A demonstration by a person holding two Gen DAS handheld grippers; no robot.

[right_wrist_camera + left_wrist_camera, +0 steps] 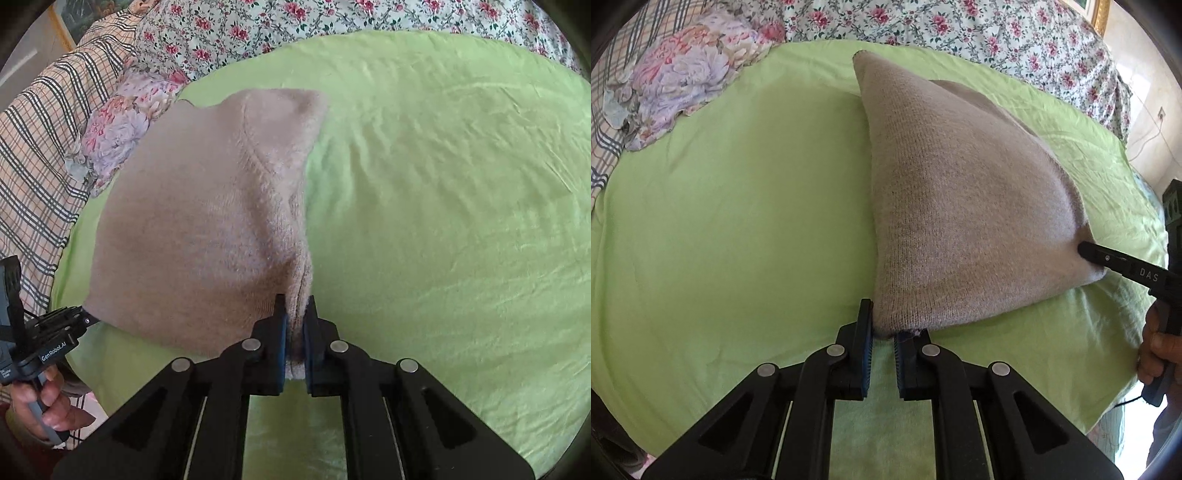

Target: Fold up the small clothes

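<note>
A beige knitted garment (960, 206) lies on a light green sheet (738, 221), with its near edge lifted into a tent shape. My left gripper (884, 332) is shut on the garment's near left corner. In the same view my right gripper (1087, 253) pinches the near right corner, a hand holding its handle. From the right wrist the garment (199, 236) fills the left half, and my right gripper (295, 314) is shut on a bunched fold of its edge. The left gripper (86, 319) grips the other corner at the far left, held by a hand.
A floral quilt (1015, 37) runs along the far side of the green sheet. A flower-print pillow (683, 85) and a plaid cloth (40, 166) lie at the far left. The sheet (443, 221) stretches wide to the right of the garment.
</note>
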